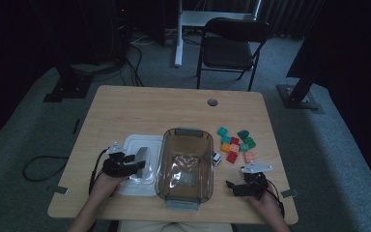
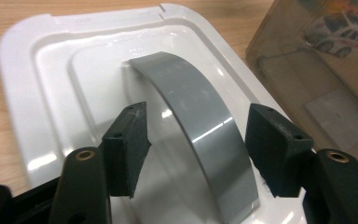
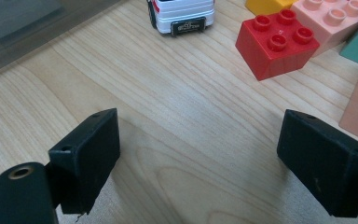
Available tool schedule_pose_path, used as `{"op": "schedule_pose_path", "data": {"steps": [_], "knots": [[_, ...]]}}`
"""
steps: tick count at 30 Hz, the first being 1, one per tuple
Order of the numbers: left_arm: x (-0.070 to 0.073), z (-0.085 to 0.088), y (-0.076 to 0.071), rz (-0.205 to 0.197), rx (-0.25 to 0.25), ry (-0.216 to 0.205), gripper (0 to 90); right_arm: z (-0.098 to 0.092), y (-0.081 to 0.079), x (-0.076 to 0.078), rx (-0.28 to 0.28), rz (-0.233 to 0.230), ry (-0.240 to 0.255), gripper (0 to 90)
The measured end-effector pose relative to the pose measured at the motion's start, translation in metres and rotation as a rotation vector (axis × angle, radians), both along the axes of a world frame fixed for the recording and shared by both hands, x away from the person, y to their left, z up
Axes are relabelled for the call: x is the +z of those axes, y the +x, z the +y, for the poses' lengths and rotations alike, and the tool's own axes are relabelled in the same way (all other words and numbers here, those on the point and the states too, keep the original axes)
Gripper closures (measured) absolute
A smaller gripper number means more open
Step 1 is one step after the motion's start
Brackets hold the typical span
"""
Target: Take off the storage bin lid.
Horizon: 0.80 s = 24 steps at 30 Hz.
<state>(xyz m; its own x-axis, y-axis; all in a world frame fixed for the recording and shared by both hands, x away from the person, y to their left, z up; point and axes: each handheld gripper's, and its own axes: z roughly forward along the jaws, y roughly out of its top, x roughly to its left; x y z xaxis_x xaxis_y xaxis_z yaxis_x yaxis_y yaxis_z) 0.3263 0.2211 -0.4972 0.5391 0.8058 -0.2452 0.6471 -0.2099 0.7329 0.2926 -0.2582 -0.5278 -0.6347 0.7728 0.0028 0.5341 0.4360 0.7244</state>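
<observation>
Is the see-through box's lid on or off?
Off. The white lid lies flat on the table beside the open box.

One lid [image 1: 136, 164], one bin [image 1: 185, 166], one car [image 1: 216, 158]

We see the white lid [image 2: 42, 84] lying flat on the table [image 1: 125, 106], rounded at its corners, with a raised rim and a stepped middle panel; it sits just to the left of the clear bin [image 1: 186, 166], close along its side. Its grey handle [image 2: 200, 126] arches up from the middle of the lid as a broad, glossy band; it stands between our left tongs [image 2: 196, 144], neither pad touching it.
</observation>
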Motion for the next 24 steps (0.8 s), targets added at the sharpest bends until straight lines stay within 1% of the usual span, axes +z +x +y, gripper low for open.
{"op": "schedule_pose_path", "data": {"steps": [2, 4, 5, 6, 8, 9, 10, 12, 16, 17, 19, 23, 24], "knots": [[0.001, 0.000, -0.003, -0.010, 0.001, 0.020, 32.6, 0.000, 0.000, 0.000, 0.001, 0.001, -0.001, 12.4], [0.001, 0.000, -0.006, -0.012, 0.006, 0.025, 26.5, 0.000, 0.000, 0.000, 0.001, 0.001, -0.001, 12.4], [0.001, -0.003, -0.011, -0.019, -0.003, 0.029, 23.7, 0.001, 0.001, 0.000, -0.001, 0.002, 0.000, 12.4], [0.001, -0.005, -0.013, -0.022, -0.007, 0.039, 18.0, 0.001, 0.001, 0.000, -0.004, 0.002, 0.001, 12.3], [0.002, -0.011, -0.017, -0.022, -0.026, 0.063, 9.9, 0.002, 0.001, 0.000, -0.005, 0.002, 0.001, 12.3], [0.002, -0.011, -0.017, -0.022, -0.026, 0.063, 5.8, 0.002, 0.001, 0.000, -0.005, 0.002, 0.001, 12.3], [0.003, -0.018, -0.021, -0.023, -0.046, 0.089, 0.7, 0.002, 0.001, 0.000, -0.009, 0.003, 0.000, 12.3], [0.004, -0.024, -0.023, -0.026, -0.059, 0.099, 0.6, 0.002, 0.001, 0.000, -0.009, 0.002, 0.000, 12.4], [0.006, -0.037, -0.027, -0.045, -0.081, 0.119, 0.6, 0.002, 0.001, 0.000, -0.016, 0.001, 0.002, 12.6], [0.007, -0.040, -0.028, -0.051, -0.080, 0.123, 0.4, 0.002, 0.001, 0.000, -0.015, 0.000, 0.001, 12.7], [0.008, -0.044, -0.029, -0.064, -0.076, 0.148, 0.4, 0.002, 0.001, 0.000, -0.015, 0.001, 0.001, 12.6], [0.008, -0.045, -0.029, -0.065, -0.073, 0.148, 0.4, 0.002, 0.001, 0.000, -0.014, 0.001, 0.001, 12.6], [0.009, -0.046, -0.030, -0.067, -0.072, 0.143, 0.4, 0.002, 0.001, 0.000, -0.017, 0.000, 0.001, 13.4]]}}
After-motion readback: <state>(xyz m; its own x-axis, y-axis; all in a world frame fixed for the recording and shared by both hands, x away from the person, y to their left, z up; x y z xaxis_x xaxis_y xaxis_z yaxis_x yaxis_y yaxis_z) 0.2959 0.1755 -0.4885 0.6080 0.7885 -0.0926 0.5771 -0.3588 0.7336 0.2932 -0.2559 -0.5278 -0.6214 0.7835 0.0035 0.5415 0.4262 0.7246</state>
